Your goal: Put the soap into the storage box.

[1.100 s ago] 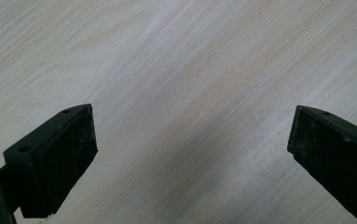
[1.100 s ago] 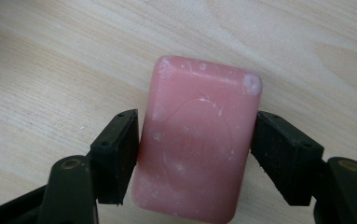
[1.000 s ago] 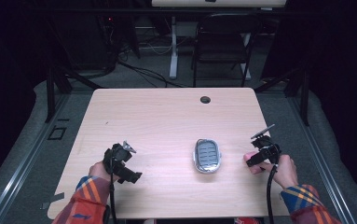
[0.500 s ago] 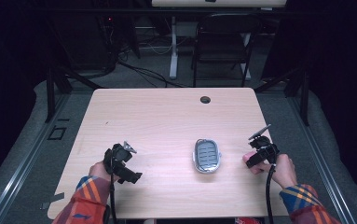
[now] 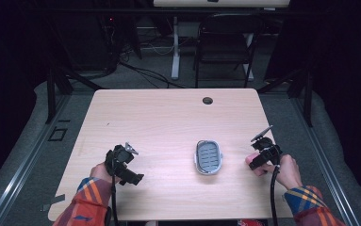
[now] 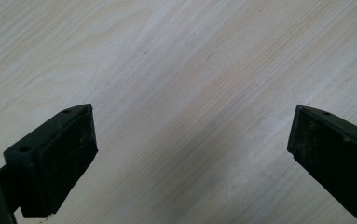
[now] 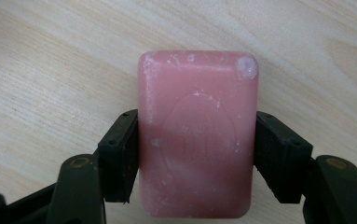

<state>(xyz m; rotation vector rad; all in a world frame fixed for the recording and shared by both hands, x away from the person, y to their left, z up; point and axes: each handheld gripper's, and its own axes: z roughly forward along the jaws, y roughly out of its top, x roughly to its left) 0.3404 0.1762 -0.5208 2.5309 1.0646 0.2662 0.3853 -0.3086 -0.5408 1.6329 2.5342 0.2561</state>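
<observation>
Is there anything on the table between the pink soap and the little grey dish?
Nothing visible. The right gripper grips the pink soap, and only bare table lies between it and the grey dish.

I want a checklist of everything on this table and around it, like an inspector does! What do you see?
Surface: light wooden table with a small round hole near the far edge.
Job's things: pink soap bar; grey slatted soap dish lying empty on the table.
Clutter: nothing seen.
Grippers: left hand-held gripper open over bare wood; right hand-held gripper shut on the soap bar, to the right of the dish.
Cables: one black cable trails from the right gripper, another from the left.
Surroundings: dark room, folding chair and floor cables beyond the table.
</observation>
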